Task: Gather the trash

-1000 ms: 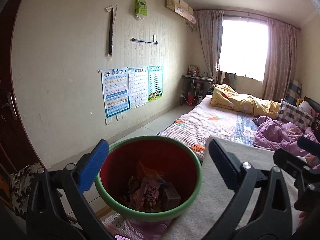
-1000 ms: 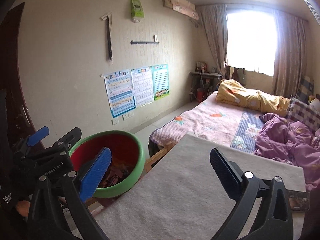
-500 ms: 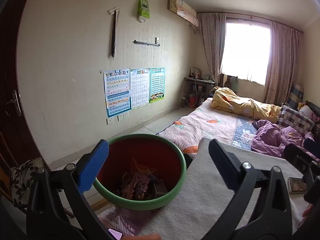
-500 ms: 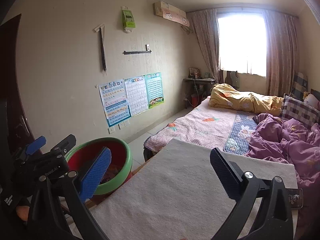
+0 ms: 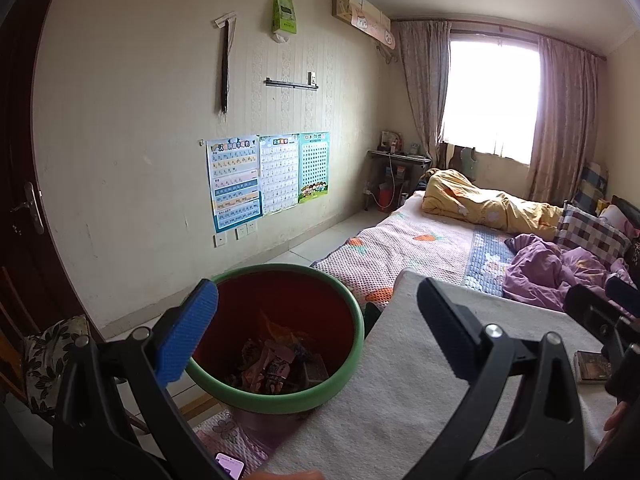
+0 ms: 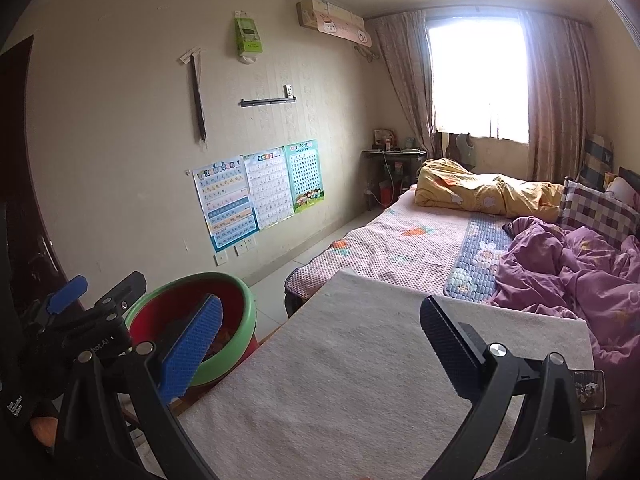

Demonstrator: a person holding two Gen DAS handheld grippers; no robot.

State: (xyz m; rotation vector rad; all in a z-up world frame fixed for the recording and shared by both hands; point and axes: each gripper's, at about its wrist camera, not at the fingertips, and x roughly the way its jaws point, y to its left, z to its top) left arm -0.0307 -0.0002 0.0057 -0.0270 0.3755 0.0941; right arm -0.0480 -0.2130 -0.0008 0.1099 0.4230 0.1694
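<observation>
A red trash bin with a green rim stands left of a grey cloth-covered table; it holds several wrappers. It also shows in the right wrist view. My left gripper is open and empty, above and a little back from the bin. My right gripper is open and empty over the table. The left gripper shows at the left of the right wrist view.
A small dark packet lies at the table's right edge, also in the right wrist view. A bed with purple and yellow bedding lies behind. A phone lies near the bottom. A door and a chair are at left.
Both grippers pulled back and rose a little; the bin now looks smaller and farther. Both stayed open and empty.
</observation>
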